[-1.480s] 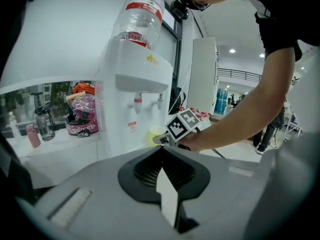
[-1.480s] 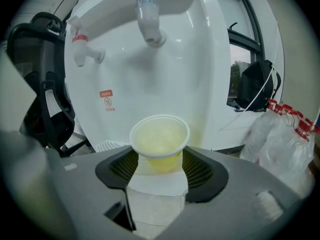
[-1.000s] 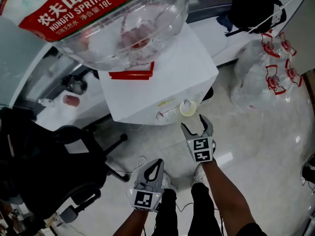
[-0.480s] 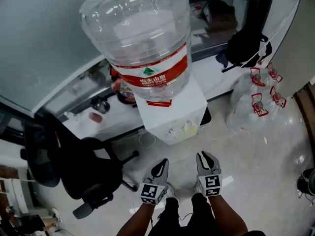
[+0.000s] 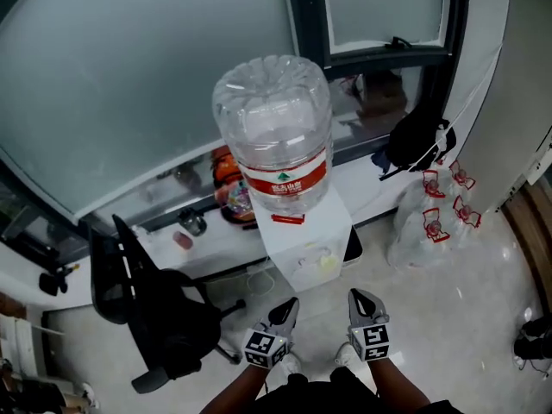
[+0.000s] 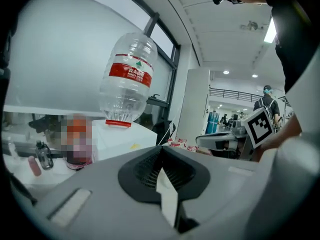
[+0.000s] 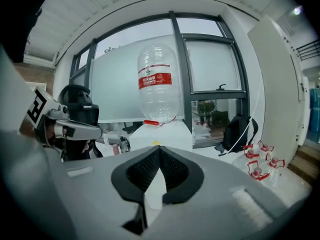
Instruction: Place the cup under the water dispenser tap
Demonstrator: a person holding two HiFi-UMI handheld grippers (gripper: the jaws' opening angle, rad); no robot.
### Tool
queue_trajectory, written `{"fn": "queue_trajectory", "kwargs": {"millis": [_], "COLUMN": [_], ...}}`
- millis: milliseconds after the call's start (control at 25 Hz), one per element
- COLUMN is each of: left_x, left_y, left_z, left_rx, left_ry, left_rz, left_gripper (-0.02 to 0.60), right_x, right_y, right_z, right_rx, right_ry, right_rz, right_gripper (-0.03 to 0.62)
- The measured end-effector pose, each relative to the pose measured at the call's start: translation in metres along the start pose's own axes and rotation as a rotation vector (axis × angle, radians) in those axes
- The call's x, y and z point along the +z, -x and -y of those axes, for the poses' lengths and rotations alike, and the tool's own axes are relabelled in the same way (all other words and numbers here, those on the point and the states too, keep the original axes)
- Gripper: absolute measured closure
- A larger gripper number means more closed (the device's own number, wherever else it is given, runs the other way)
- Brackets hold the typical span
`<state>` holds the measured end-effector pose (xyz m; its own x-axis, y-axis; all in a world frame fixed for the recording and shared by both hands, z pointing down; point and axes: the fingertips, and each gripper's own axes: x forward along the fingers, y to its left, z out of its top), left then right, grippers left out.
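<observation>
Head view: the cup (image 5: 328, 263) shows as a small pale spot on the front of the white water dispenser (image 5: 297, 235), seemingly already under the tap. It lies just above the two grippers in the frame, apart from both and a little nearer the right gripper (image 5: 358, 296); its axis is too small to read. The right gripper's jaws have just been closing and now meet on nothing — the left gripper (image 5: 290, 304) is likewise clenched and empty.

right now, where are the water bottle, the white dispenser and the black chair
water bottle (image 5: 274, 128): head view, clear upper body
white dispenser (image 5: 306, 241): head view, top panel
black chair (image 5: 171, 316): head view, seat
</observation>
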<state>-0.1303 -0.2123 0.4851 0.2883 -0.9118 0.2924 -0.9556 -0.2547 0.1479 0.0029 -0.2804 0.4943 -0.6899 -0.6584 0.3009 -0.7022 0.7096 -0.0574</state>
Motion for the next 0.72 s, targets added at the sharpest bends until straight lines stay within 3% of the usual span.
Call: {"fn": "queue_trajectory", "kwargs": {"millis": [120,240,520,720], "left_x": [0.019,0.036,0.051,0.070], "left_y": [-0.002,-0.004,-0.005,0.011], "left_z": [0.003,-0.003,0.001,-0.004], "left_rx": [-0.016,-0.004,-0.002,0.055], "left_ry": [-0.017,-0.033,-0.035,-0.099], "left_rz": [0.007,0.082,0.128,0.215], "left_gripper": [0.566,0.566,0.566,0.566], "right_x": [0.014,0.033,0.063,0.087], "right_y": [0.002,0.004,0.011,0.020], "right_z": [0.006,0.009,0.009,0.002], "right_rx": [-0.003,-0.003,-0.016,-0.014], "right_ry": [0.028,0.064,0.130,0.169], "right_rz": [0.008,0.028,0.077,0.141], "right_gripper": [0.592,0.592,0.592,0.592]}}
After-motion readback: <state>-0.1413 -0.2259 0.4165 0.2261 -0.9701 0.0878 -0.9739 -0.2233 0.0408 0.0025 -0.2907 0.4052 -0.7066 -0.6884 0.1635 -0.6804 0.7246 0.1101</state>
